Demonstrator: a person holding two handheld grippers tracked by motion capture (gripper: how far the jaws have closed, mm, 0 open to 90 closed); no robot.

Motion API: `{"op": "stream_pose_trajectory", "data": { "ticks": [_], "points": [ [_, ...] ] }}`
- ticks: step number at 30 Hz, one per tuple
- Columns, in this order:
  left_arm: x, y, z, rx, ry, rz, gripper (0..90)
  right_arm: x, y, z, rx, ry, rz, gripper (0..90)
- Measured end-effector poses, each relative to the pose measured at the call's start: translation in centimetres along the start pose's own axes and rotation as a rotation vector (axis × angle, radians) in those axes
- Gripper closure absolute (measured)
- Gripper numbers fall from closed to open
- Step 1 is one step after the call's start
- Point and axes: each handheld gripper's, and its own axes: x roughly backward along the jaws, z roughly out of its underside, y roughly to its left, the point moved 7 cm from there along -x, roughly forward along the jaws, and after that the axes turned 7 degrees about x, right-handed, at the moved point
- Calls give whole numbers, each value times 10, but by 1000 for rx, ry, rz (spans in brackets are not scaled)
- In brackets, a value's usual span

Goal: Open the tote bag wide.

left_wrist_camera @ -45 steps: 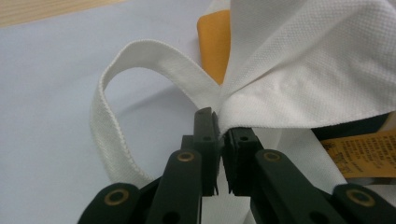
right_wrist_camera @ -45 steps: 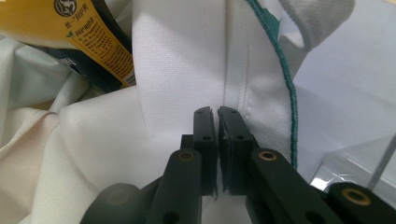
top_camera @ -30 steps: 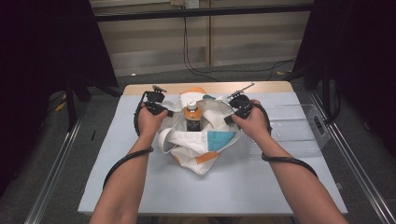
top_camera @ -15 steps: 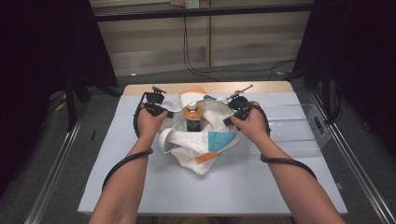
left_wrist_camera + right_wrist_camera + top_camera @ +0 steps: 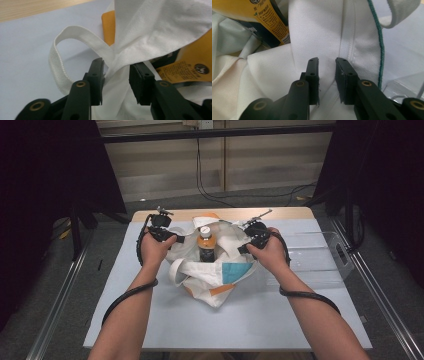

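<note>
A white tote bag point(image 5: 215, 275) with orange and blue patches lies mid-table, its mouth held apart. An orange-drink bottle point(image 5: 205, 242) with a white cap stands inside it. My left gripper point(image 5: 175, 239) holds the bag's left rim. In the left gripper view its jaws point(image 5: 116, 75) pinch bunched white cloth point(image 5: 150, 30), beside a handle loop point(image 5: 57, 62) and the bottle's orange label point(image 5: 185, 70). My right gripper point(image 5: 243, 245) holds the right rim. In its own view the jaws point(image 5: 327, 67) clamp a fold of the bag point(image 5: 312, 30) near the bottle point(image 5: 267, 15).
A clear plastic tray point(image 5: 315, 260) sits on the table to the right of the bag. The pale blue table top point(image 5: 150, 320) stretches toward the person. A wooden strip point(image 5: 280, 213) runs along the far edge. Dark stands flank both sides.
Both hands have stayed almost where they were. The bag's mouth looks drawn slightly wider around the bottle.
</note>
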Motion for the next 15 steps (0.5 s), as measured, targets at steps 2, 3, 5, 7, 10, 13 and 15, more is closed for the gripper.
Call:
{"op": "stream_pose_trajectory", "data": {
  "ticks": [2, 3, 5, 7, 10, 13, 15],
  "points": [
    [4, 0, 0, -2, 0, -8, 616, 2, 0, -1, 12, -11, 2, 716],
    [5, 0, 0, 1, -2, -4, 598, 3, 1, -1, 1, -11, 0, 708],
    [10, 2, 0, 2, -12, -23, 572, 4, 2, -2, 6, -20, 4, 693],
    [15, 2, 0, 3, -23, -27, 521, 7, 3, -3, 11, -19, 11, 646],
    [21, 3, 2, 8, -19, -28, 494, 9, 5, -5, 28, -26, 23, 609],
    [26, 4, 3, 20, -30, -27, 455, 11, 6, -6, 32, -29, 26, 587],
    [30, 5, 6, 16, -20, -23, 432, 12, 8, -7, 35, -28, 28, 570]
  ]
}}
